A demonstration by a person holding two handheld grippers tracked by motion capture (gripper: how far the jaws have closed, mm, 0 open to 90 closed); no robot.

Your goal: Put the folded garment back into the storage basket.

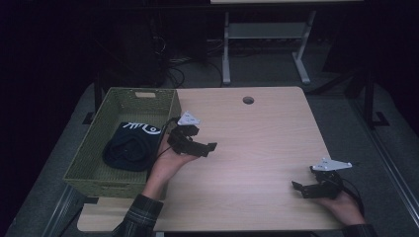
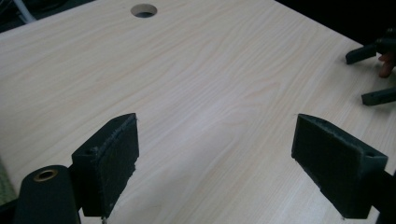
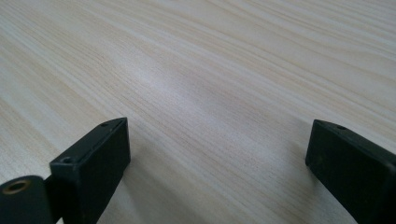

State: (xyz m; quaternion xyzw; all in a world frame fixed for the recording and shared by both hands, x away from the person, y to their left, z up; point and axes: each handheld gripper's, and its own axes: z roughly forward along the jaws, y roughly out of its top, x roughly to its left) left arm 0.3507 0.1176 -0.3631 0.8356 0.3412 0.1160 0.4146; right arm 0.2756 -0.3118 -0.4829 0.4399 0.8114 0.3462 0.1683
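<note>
The wooden table (image 1: 257,148) takes up most of the scene, bare across its middle and right, with a small round hole (image 1: 248,100) near its far edge. On its left side stands a green woven basket (image 1: 106,173), its long axis running near to far. A dark folded cloth (image 1: 131,145) with white lettering lies inside the basket, toward the right wall.

The left gripper (image 1: 205,148) hangs over the table just right of the basket, jaws spread wide with nothing between them and pointing right, away from the cloth. The cloth therefore lies just behind it, to the left. The right gripper (image 1: 299,187) rests low at the near right corner, well apart from the basket, its jaws likewise parted and empty. The left hand is plainly the nearer one; to reach the cloth it would probably have to turn back leftward over the basket's rim.
</note>
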